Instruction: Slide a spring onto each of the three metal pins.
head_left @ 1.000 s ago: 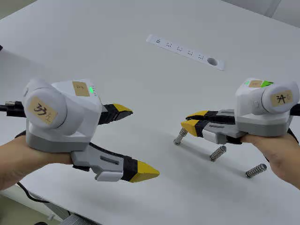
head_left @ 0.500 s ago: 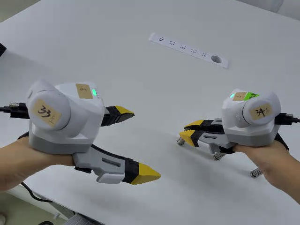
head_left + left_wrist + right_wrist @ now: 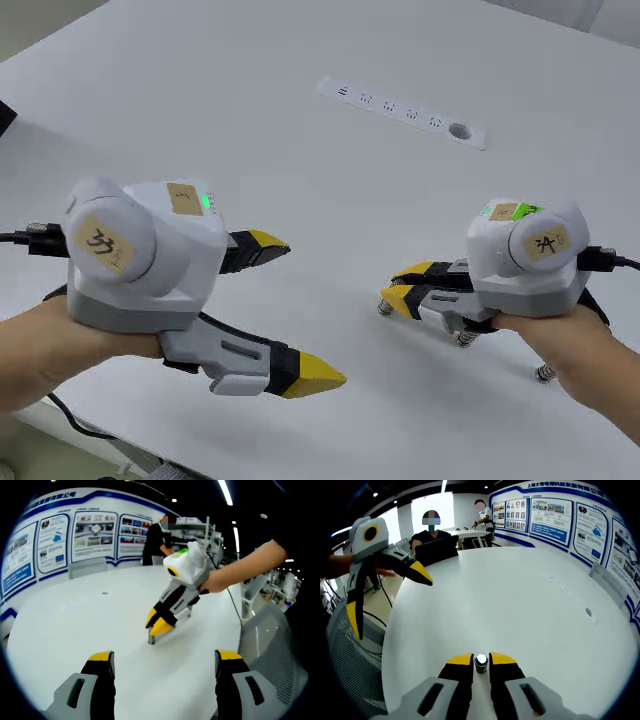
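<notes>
My right gripper (image 3: 403, 283) is low over the white table (image 3: 250, 120), shut on the top end of a metal pin with a spring on it (image 3: 385, 305). In the right gripper view the pin's round end (image 3: 480, 664) sits between the yellow tips. The pin's other end (image 3: 151, 639) touches the table under the right gripper (image 3: 159, 622). Two more spring-covered pins (image 3: 465, 338) (image 3: 545, 373) peek out from under that gripper and hand. My left gripper (image 3: 293, 308) hovers to the left, open wide, with nothing between its fingers (image 3: 102, 656).
A white power strip (image 3: 405, 112) lies further back on the table. The table's near edge runs under the left hand. Background people stand and sit beyond the table's far side, and a mesh chair (image 3: 272, 630) is beside it.
My right gripper has come down and toward me with the pin, setting its end on the table and covering more of the other two pins. The left gripper has barely moved.
</notes>
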`<state>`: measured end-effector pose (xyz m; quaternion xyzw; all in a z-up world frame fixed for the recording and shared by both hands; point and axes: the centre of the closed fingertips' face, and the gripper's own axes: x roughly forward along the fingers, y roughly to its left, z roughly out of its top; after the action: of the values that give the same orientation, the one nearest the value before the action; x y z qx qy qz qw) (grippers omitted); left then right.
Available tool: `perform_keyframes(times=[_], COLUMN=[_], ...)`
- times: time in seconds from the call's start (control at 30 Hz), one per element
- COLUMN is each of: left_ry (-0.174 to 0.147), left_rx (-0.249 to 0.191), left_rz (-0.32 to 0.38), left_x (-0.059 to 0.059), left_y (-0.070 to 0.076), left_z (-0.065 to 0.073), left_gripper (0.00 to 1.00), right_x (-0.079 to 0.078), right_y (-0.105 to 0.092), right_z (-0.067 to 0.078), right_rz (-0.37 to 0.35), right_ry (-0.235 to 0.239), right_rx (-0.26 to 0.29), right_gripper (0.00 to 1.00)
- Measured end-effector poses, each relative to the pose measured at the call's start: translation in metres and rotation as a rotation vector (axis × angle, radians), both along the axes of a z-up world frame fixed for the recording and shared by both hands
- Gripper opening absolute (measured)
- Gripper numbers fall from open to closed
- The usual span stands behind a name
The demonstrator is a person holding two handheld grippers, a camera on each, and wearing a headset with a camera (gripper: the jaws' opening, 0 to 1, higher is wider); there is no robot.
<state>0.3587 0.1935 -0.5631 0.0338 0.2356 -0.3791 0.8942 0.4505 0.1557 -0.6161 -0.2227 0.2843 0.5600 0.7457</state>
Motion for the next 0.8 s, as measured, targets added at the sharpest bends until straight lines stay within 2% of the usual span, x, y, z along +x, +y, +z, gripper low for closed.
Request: perform_keyframes(times=[0.1,0.2,0.4,0.53,0.63,0.8], left_ry=[0.001,-0.007,-0.041,-0.054,-0.078,-0.098], left_rx=[0.014,0.022,0.030,0.054,0.052,0.053], left_rz=[-0.020,-0.035,-0.070,-0.071,-0.064,-0.058], left_x=[0.000,0.003,0.014,0.026,0.035,0.044], left_y=[-0.002,-0.006,-0.013,-0.006,-0.003,-0.004], left_z=[0.000,0.004,0.017,0.024,0.038,0.050], left_gripper=[0.84,0.84,0.84,0.84,0.84,0.84], right_x=[0.002,0.006,0.007,0.004,0.000,-0.005], right_y=[0.002,-0.004,-0.033,-0.058,-0.079,-0.106], right_z=[0.018,0.037,0.068,0.075,0.086,0.097], right_rz=[-0.033,-0.049,-0.074,-0.063,-0.081,-0.098], right_ry=[0.009,-0.027,-0.063,-0.112,-0.119,-0.139], right_rx=[0.066,0.088,0.133,0.103,0.123,0.143], right_gripper=[0.14,0.15,0.16,0.17,0.19,0.22])
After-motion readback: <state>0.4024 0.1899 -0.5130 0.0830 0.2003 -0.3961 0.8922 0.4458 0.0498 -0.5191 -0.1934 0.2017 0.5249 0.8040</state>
